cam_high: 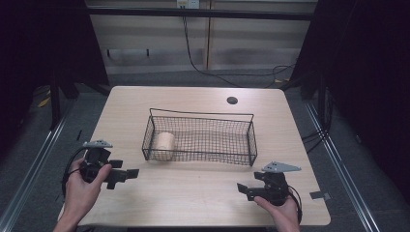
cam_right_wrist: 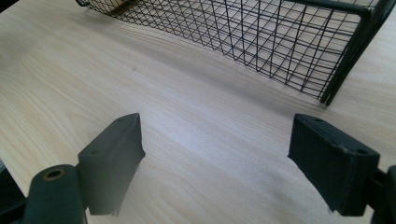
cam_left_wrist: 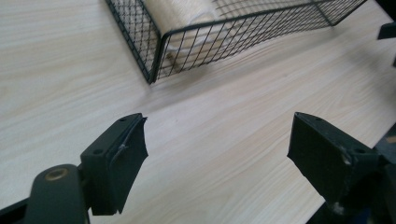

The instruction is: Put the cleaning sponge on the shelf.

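A pale beige wood-grain pattern is being shown by the table, with streaks running beneath both pairs of black jaws. A black square-mesh grid is being displayed by the wire basket, ahead of the left gripper and the right gripper. A light tan, finely lined surface is being shown by the roll behind the mesh, ahead of the left gripper. Grey is being shown by the three-cornered plates atop the otherwise black grippers. A brass-coloured rivet is being shown at each near jaw base
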Motion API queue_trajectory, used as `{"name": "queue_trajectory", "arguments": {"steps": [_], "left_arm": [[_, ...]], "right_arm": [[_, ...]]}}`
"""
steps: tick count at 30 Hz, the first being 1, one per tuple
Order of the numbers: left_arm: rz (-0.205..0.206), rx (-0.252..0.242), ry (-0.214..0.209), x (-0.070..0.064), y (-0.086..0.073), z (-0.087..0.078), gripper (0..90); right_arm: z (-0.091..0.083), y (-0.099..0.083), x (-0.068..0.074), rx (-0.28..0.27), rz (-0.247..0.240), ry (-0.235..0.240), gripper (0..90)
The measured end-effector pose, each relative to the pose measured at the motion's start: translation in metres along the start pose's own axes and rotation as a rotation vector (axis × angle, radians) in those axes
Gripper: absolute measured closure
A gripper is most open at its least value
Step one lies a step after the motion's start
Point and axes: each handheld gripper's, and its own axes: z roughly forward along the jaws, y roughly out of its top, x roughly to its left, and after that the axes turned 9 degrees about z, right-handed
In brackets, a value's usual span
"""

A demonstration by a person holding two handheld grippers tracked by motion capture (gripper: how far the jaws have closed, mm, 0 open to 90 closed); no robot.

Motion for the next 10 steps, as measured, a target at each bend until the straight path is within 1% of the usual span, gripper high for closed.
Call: {"name": "queue_trajectory", "arguments": {"steps": [1, 2, 3, 4, 5, 6, 7, 9, 10], "left_arm": [[0.003, 0.000, -0.001, 0.000, -0.005, 0.000, 19.0], [0.002, -0.010, 0.013, -0.001, -0.010, 0.001, 19.0], [0.007, -0.011, 0.016, -0.001, -0.015, 0.002, 19.0], [-0.002, -0.021, 0.020, -0.002, -0.021, 0.004, 19.0], [0.000, -0.005, 0.038, -0.004, -0.026, 0.006, 19.0], [0.031, 0.022, 0.073, -0.007, -0.029, 0.008, 18.9], [0.042, 0.023, 0.072, -0.008, -0.032, 0.011, 18.9], [0.010, 0.011, 0.017, -0.007, -0.039, 0.017, 19.0], [0.002, 0.019, 0.004, -0.007, -0.045, 0.020, 19.0]], "right_arm": [[0.000, 0.000, 0.000, 0.000, 0.000, 0.000, 17.4], [0.000, 0.000, -0.001, -0.001, 0.000, -0.001, 17.4], [0.000, 0.000, -0.001, 0.000, 0.004, -0.004, 17.4], [0.000, 0.000, -0.001, -0.003, 0.004, -0.005, 17.4], [0.000, 0.000, -0.001, -0.016, 0.005, -0.004, 17.4], [0.000, 0.000, 0.000, -0.024, 0.006, -0.007, 17.4], [0.001, 0.000, 0.000, -0.032, 0.006, -0.010, 17.4], [0.001, -0.001, 0.001, -0.038, 0.003, -0.012, 17.7], [0.002, -0.001, 0.001, -0.035, 0.001, -0.022, 18.0]]}}
